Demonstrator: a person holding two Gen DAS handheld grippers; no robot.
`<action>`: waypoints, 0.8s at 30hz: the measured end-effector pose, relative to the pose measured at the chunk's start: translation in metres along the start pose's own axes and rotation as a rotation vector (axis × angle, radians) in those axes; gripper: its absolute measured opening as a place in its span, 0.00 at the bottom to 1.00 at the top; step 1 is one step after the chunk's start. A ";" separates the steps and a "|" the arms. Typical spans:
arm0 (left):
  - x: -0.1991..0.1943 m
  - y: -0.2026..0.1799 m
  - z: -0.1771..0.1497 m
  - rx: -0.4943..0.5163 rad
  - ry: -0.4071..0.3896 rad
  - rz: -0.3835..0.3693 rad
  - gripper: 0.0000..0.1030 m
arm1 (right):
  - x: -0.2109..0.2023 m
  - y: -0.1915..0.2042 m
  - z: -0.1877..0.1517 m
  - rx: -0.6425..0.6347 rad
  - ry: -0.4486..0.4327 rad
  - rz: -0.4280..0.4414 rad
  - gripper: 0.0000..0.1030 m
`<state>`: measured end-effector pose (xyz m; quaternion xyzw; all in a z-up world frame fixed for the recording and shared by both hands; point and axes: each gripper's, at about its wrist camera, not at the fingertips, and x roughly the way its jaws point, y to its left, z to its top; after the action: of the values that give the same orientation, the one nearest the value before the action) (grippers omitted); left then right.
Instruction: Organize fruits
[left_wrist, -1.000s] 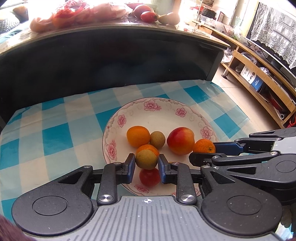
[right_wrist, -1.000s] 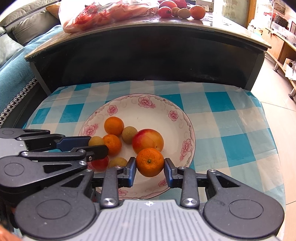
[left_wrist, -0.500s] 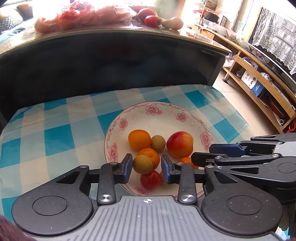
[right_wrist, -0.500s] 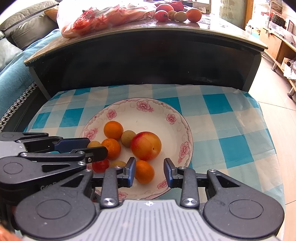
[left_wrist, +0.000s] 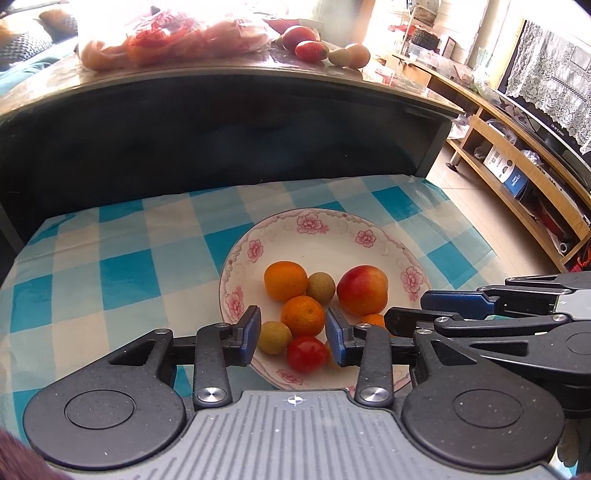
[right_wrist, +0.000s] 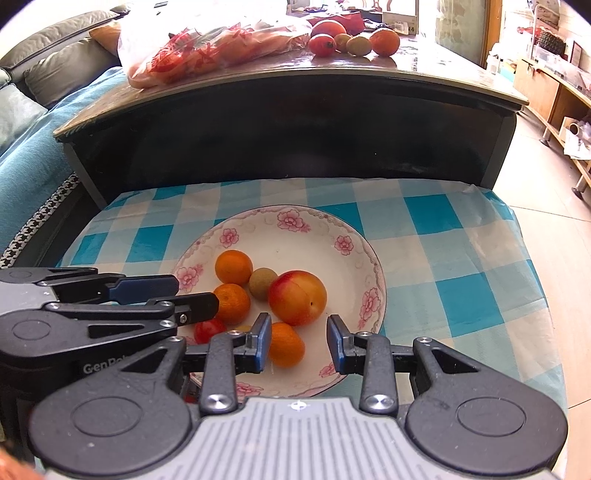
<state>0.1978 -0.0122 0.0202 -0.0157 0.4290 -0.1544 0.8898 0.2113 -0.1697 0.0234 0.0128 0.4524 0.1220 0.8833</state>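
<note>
the fruits (left_wrist: 303, 314) lie on the plate (left_wrist: 314, 229): light, round, easily bruised, best pinched across the middle. left gripper (left_wrist: 291, 334) opening, empty; right gripper (right_wrist: 299, 343) released, empty.

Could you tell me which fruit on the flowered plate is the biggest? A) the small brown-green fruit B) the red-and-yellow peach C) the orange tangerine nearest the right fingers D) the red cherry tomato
B: the peach plainly outsizes every other fruit on the plate, including the tangerine just in front of it, the cherry tomato and the brown-green fruit.
</note>
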 end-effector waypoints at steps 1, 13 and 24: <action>-0.002 0.000 -0.001 0.002 -0.001 0.002 0.46 | -0.001 0.002 -0.001 -0.002 -0.002 0.003 0.36; -0.024 0.009 -0.016 0.007 0.004 0.027 0.47 | -0.012 0.021 -0.015 -0.027 0.011 0.034 0.36; -0.041 0.017 -0.036 0.017 0.039 0.050 0.49 | -0.019 0.041 -0.034 -0.042 0.045 0.087 0.36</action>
<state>0.1505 0.0195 0.0252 0.0056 0.4451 -0.1362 0.8850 0.1647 -0.1374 0.0240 0.0114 0.4686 0.1700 0.8668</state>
